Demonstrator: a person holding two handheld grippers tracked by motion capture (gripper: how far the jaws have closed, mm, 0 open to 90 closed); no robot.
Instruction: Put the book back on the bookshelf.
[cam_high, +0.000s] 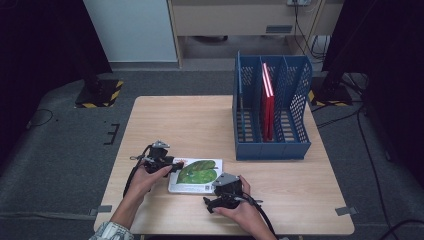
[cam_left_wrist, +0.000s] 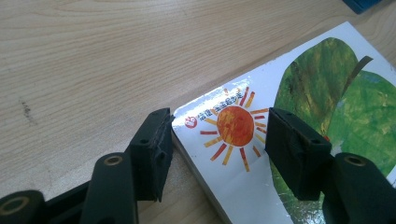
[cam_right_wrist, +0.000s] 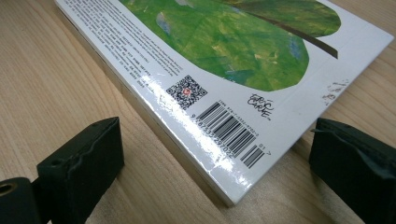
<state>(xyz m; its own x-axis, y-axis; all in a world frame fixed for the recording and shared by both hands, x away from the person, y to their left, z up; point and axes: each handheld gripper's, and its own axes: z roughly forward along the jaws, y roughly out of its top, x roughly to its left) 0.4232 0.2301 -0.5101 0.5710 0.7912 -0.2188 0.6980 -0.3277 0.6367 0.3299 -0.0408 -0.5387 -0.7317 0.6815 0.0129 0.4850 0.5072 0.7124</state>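
A white book (cam_high: 196, 174) with a green leaf on its cover lies flat near the front of the wooden table (cam_high: 175, 120). My left gripper (cam_high: 176, 165) sits at the book's left end. In the left gripper view its jaws (cam_left_wrist: 219, 126) stand apart: one is beside the book's (cam_left_wrist: 243, 154) edge and the other over the cover by a printed sun, with no squeeze visible. My right gripper (cam_high: 215, 197) is at the near right corner. Its jaws (cam_right_wrist: 217, 140) stand wide on either side of the barcode corner of the book (cam_right_wrist: 224, 60), clear of it.
A blue mesh file rack (cam_high: 272, 145) stands at the back right of the table, with red books (cam_high: 268, 100) upright in its middle slot. Bare wood lies between it and the book. The table's front edge is close under both hands.
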